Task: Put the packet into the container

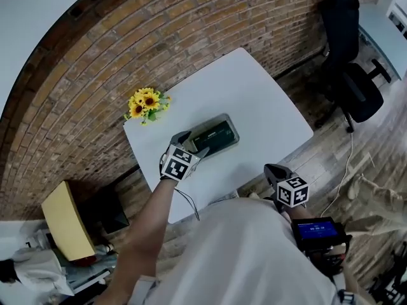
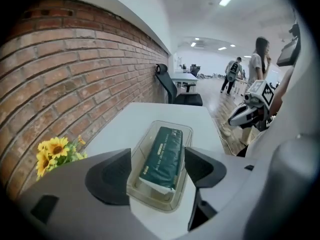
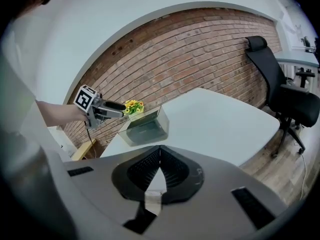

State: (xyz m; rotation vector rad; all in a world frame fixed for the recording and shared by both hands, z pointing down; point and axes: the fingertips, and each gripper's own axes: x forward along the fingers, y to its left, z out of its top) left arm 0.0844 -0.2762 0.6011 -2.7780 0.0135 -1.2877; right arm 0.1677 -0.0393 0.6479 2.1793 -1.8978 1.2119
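The white surface (image 1: 254, 100) carries little: a clear, open-topped container (image 2: 141, 154) near its middle and a bunch of sunflowers (image 1: 146, 103) at the corner by the brick wall, well apart from it. The dark green packet (image 2: 162, 156) already lies lengthwise inside the container and fills most of it; nothing else is in there. My left hand-held gripper (image 1: 196, 143) hangs at the container's near end with its jaws wide apart, one to each side of the packet's end and holding nothing. I cannot tell whether a jaw touches the rim. My right hand-held gripper (image 3: 159, 176) is back near my body, off the edge of the surface, with its jaws pressed together on nothing. As I judge it, the placing is done and the step in hand is getting clear. To do that well I should hold the left jaws wide and lift straight up and back along the container's length. That way neither jaw hooks the rim or drags the packet's end up, and the light container is not shoved across the smooth top.
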